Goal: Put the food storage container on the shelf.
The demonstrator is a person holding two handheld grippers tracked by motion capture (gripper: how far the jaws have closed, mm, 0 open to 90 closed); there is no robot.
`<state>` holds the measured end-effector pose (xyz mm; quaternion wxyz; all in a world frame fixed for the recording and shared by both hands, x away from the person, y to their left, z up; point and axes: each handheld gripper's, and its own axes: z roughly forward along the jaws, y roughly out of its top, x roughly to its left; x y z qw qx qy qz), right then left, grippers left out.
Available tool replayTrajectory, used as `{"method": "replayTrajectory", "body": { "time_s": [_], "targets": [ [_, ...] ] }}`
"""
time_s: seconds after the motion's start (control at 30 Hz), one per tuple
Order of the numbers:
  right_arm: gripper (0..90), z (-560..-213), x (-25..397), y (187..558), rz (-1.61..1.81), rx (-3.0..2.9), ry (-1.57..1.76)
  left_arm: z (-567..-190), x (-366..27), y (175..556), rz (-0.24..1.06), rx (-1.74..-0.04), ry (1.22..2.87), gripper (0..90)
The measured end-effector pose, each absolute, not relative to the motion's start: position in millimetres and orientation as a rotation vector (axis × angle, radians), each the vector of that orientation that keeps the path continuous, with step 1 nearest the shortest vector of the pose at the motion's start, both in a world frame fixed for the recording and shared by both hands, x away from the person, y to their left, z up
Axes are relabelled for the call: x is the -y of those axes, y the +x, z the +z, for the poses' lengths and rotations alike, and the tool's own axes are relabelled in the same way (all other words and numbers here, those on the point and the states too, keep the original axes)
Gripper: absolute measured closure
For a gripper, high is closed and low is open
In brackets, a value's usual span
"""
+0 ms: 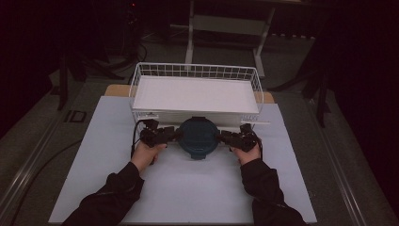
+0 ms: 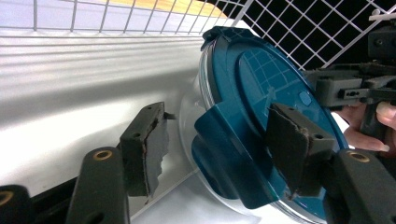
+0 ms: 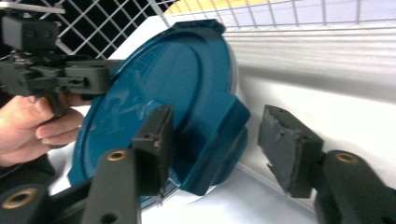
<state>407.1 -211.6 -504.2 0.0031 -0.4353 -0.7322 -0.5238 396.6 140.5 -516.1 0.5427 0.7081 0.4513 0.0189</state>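
Lid [image 1: 198, 136] teal, by wire basket [image 1: 141, 75] | L tool [image 2: 215, 154] spread round clip | R tool [image 3: 215, 149] spread round clip

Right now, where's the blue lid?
In the high view the blue lid sits mid-table, just in front of the wire basket, between the left gripper and right gripper.

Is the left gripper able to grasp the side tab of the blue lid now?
Probably yes: the left gripper stands open with the blue lid's side tab already between its jaws, nothing blocking.
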Motion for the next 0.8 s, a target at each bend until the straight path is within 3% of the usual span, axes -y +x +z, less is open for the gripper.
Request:
{"method": "replayTrajectory", "body": {
  "time_s": [0.13, 0.47, 0.53, 0.8],
  "targets": [
    [40.8, -503.1, 209.8, 409.6, -1.668, 2.324, -1.380, -517.7, -140.1, 398.1, 0.088, -1.073, 1.665, 28.6],
    [41.8, -501.4, 203.4, 412.4, -1.715, 2.358, -1.435, -516.0, -137.4, 399.1, 0.183, -1.089, 1.656, 26.0],
    [41.5, -500.8, 202.2, 408.7, -1.718, 2.351, -1.451, -515.3, -136.0, 397.0, 0.225, -1.070, 1.671, 19.5],
    [37.2, -490.0, 201.9, 396.0, -1.731, 2.381, -1.407, -500.9, -134.4, 377.9, 0.147, -0.987, 1.664, 7.2]
  ]
}}
